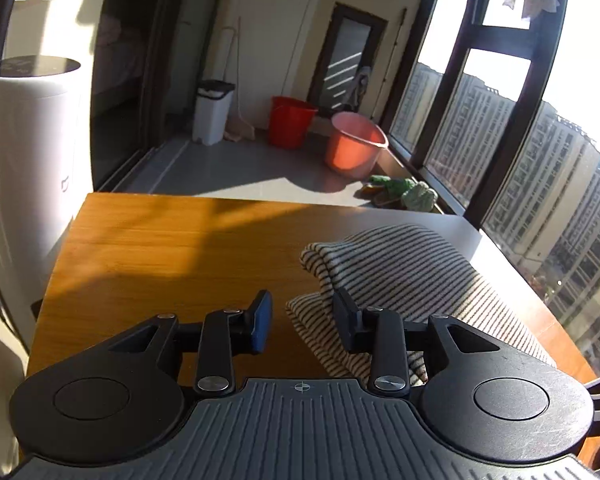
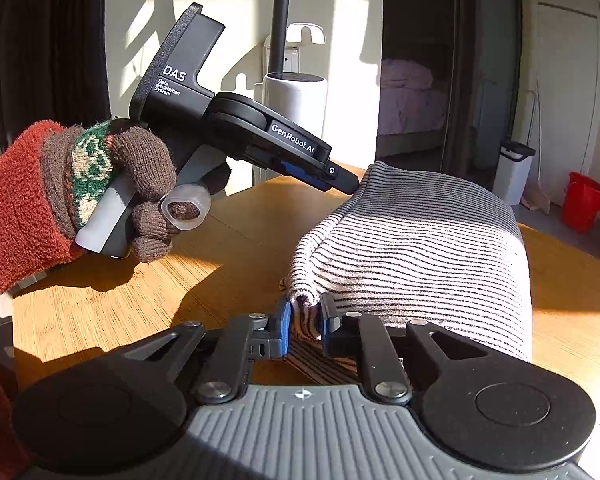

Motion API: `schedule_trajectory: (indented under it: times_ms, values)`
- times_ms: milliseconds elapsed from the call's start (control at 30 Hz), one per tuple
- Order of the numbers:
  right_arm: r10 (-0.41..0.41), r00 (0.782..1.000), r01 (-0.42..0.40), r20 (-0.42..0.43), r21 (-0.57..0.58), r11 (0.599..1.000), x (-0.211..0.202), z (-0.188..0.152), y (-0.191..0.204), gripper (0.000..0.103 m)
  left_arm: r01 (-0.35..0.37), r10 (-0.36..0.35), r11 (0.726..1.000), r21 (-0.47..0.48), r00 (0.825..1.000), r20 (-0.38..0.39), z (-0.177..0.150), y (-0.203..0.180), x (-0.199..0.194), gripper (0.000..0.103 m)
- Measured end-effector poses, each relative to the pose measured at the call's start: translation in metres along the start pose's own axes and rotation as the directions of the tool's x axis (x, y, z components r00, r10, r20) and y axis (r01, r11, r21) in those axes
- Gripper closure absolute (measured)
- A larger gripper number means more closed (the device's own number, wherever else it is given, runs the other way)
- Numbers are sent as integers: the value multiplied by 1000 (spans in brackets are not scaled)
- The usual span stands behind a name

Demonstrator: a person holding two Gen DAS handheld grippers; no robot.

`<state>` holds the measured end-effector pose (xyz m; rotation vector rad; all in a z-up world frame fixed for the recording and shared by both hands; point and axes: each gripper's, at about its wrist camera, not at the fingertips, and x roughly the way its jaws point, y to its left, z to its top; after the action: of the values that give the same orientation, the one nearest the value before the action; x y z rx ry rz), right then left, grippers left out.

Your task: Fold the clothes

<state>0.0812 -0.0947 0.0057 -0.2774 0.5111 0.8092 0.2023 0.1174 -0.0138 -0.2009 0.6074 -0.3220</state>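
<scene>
Pinched between the blue pads of the right gripper point(image 2: 305, 326), at the very near edge of the scene, is a bunched corner of the black-and-white striped knit garment point(image 2: 412, 248); the jaws are clenched on that cloth, which rises from the pads into a humped fold. That garment lies on the orange-brown wooden table point(image 2: 172, 292), toward its right side, already doubled over itself at least once.

Seen from its own camera, the left gripper point(image 1: 302, 320) has its jaws parted with nothing between them, one finger just over the near left edge of the striped layers. A gloved hand point(image 2: 140, 184) in brown knit with a red fleece cuff holds its handle at the left.

Judging from this, a fold is under way. To do it well, the right grip should carry the corner across level, keeping the edge taut, while the free left gripper steadies or takes the matching corner so both edges meet squarely.
</scene>
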Motion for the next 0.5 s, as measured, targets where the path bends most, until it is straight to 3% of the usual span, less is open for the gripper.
schedule_trajectory:
  times_ms: [67, 133, 233, 267, 300, 400, 467, 500]
  values:
    - [-24, 1000, 23, -5, -76, 997, -1, -3, 15, 77, 24, -23, 998, -55, 999, 34, 4, 6, -14, 69]
    - [-46, 999, 45, -7, -125, 991, 1, -6, 25, 68, 119, -115, 990, -82, 992, 57, 9, 1, -25, 67]
    - [-63, 998, 62, 0, -144, 988, 1, -9, 28, 66, 285, -284, 954, -98, 959, 22, 9, -19, -23, 65]
    - [-64, 998, 64, 2, -143, 988, -1, -9, 28, 65, 302, -305, 949, -91, 952, -13, 3, -26, -16, 65]
    - [-49, 999, 50, 6, -129, 990, -5, -7, 26, 62, 304, -308, 950, -78, 950, -46, -3, -32, -10, 65]
    - [21, 1000, -20, 15, -60, 998, -23, -1, 13, 59, 241, -240, 970, 11, 968, -75, -27, -46, 2, 66]
    - [23, 999, -24, 42, 38, 999, -43, 2, -12, 46, 215, -211, 974, 65, 975, -64, -35, -51, 0, 65]
    - [3, 998, -8, 61, 93, 996, -52, 2, -26, 32, 210, -206, 975, 69, 977, -61, -36, -51, -1, 65]
